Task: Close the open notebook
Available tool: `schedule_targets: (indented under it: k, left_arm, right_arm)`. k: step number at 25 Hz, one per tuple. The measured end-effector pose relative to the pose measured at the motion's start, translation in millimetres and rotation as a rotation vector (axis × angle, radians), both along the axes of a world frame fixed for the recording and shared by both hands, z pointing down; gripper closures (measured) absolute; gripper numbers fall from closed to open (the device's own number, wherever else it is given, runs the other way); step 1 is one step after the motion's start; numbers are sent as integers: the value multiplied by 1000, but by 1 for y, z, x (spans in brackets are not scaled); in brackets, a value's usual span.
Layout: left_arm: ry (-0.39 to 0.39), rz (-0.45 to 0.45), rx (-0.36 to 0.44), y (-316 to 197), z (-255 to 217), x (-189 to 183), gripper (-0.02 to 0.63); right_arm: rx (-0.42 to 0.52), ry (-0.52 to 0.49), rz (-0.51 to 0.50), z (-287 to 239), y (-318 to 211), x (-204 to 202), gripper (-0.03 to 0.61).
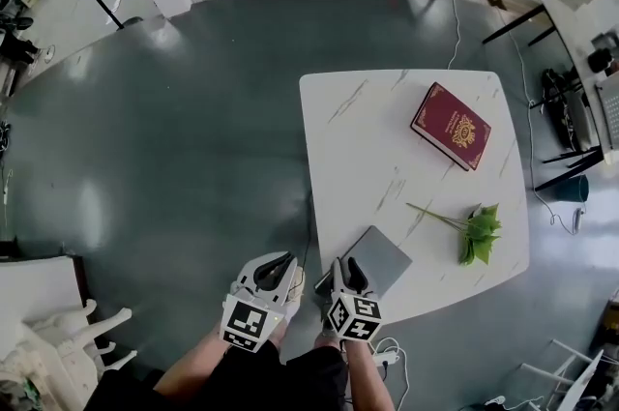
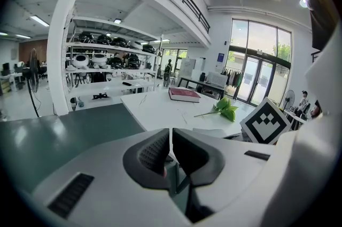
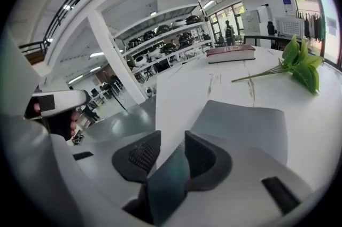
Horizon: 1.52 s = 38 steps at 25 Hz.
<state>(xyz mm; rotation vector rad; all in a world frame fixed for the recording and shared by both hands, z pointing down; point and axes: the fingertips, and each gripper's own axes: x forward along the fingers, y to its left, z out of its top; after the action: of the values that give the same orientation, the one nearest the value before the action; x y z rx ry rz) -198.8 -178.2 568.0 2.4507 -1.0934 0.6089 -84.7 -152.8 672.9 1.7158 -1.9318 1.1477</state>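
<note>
The notebook (image 1: 375, 259) lies flat with its grey cover shut at the near edge of the white table (image 1: 368, 138). In the right gripper view the notebook (image 3: 240, 124) sits just ahead and to the right of the jaws. My right gripper (image 1: 346, 272) is at the table's near edge beside the notebook's left corner. Its jaws (image 3: 172, 154) stand apart with nothing pressed between the pads. My left gripper (image 1: 280, 266) hangs over the floor left of the table. Its pads (image 2: 170, 147) are almost together and hold nothing.
A dark red book (image 1: 452, 126) lies at the table's far right, and a green leafy sprig (image 1: 478, 233) lies right of the notebook. Green floor surrounds the table. A power strip (image 1: 387, 356) and cables lie below the near edge. White furniture (image 1: 58, 341) stands at lower left.
</note>
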Motion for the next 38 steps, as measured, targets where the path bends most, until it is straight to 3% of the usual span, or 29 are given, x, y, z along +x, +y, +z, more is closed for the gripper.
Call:
schedule_targets:
  k: [1, 4, 18, 27, 38]
  left_arm:
    - [0, 1, 3, 1, -1, 0, 578]
    - [1, 3, 12, 3, -6, -1, 578]
    - [28, 31, 88, 19, -48, 8, 578]
    - [74, 88, 205, 37, -116, 29, 578]
    - [122, 196, 362, 75, -193, 57, 578]
  right_arm:
    - [6, -10, -4, -2, 0, -2, 397]
    - [17, -16, -18, -7, 3, -6, 367]
    - [97, 15, -24, -53, 16, 4, 368]
    - [267, 133, -20, -143, 36, 32, 387]
    - [529, 259, 121, -268, 89, 80, 452]
